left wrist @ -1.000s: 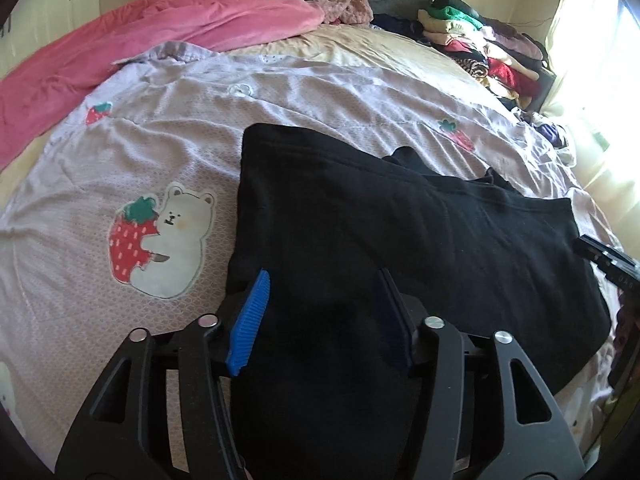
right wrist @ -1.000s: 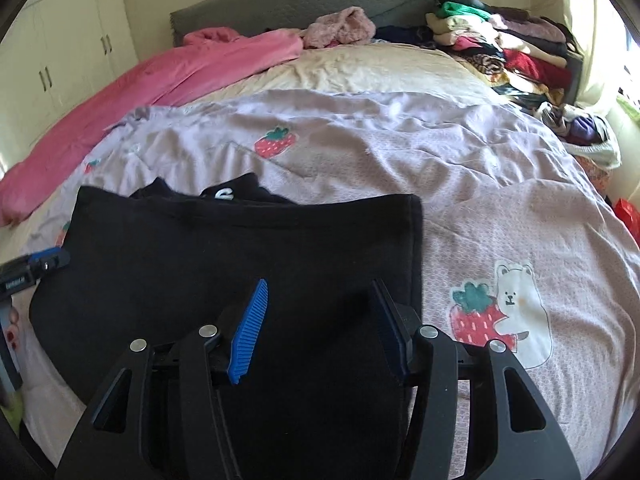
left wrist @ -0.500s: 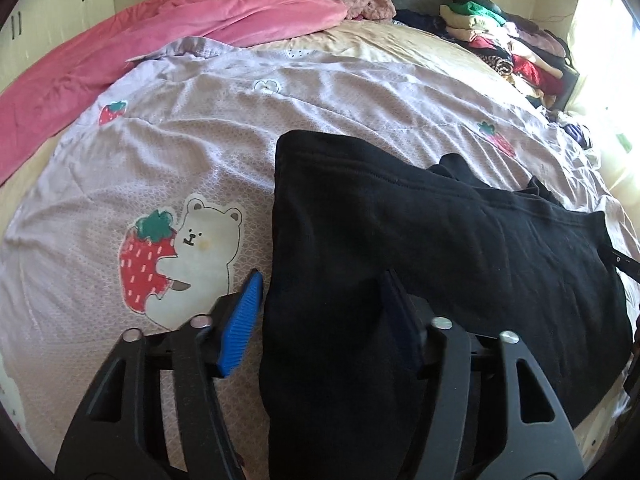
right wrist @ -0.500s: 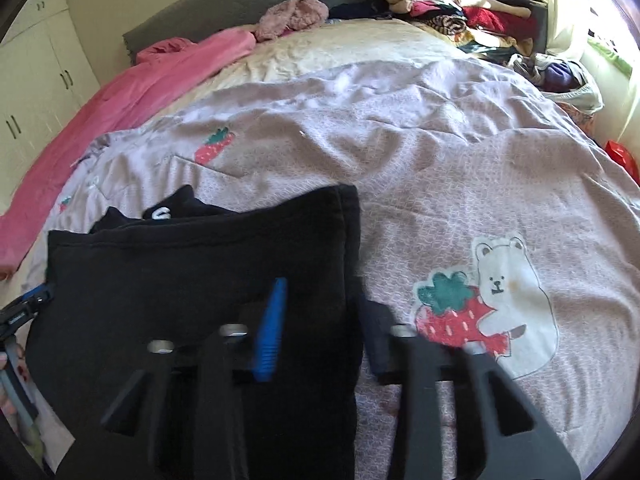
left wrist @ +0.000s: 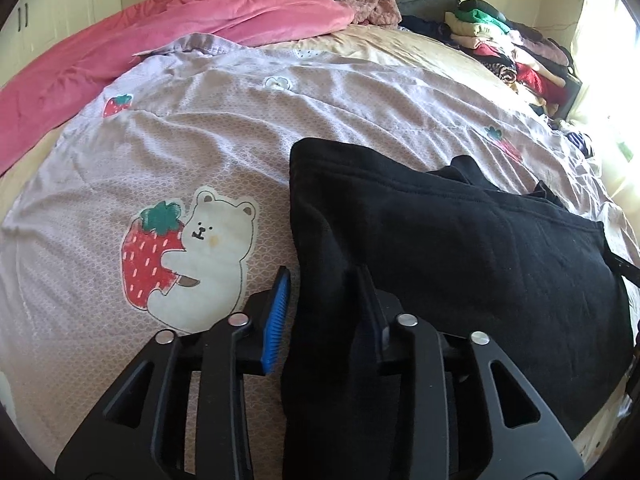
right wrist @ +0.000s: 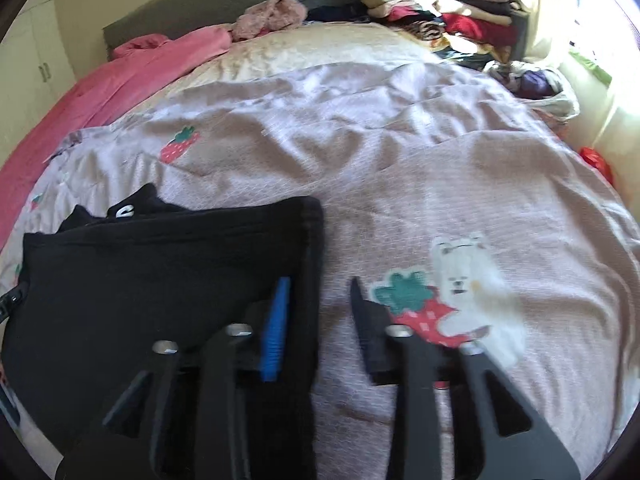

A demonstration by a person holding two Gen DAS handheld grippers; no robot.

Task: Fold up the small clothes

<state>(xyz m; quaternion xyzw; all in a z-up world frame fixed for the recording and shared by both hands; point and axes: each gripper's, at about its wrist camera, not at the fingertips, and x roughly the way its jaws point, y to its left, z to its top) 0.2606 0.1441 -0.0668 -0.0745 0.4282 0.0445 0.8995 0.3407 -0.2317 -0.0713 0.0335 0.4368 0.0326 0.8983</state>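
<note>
A black garment [left wrist: 440, 248] lies flat on the lilac bedspread [left wrist: 200, 152], with a folded part showing a white mark at its far edge [right wrist: 122, 211]. My left gripper [left wrist: 323, 270] straddles the garment's left edge. Its jaws are closing, and a thin strip of bedspread still shows between the blue pad [left wrist: 276, 316] and the cloth. My right gripper [right wrist: 319, 280] straddles the same garment [right wrist: 160, 280] at its right edge. Its jaws are opening; the blue pad [right wrist: 276, 332] lies over the cloth and the other finger over the bedspread [right wrist: 400, 180].
A pink blanket [left wrist: 120, 48] runs along the bed's far left. Stacked clothes [left wrist: 512, 48] sit at the far right corner by a bright window. A bear-and-strawberry print [left wrist: 188, 248] lies left of the garment, another [right wrist: 448, 300] to its right. A grey headboard [right wrist: 200, 16] closes the far end.
Both grippers shifted outward from over the garment's middle to its side edges, left one leftward, right one rightward. The left jaws narrowed. The right jaws narrowed, then widened again.
</note>
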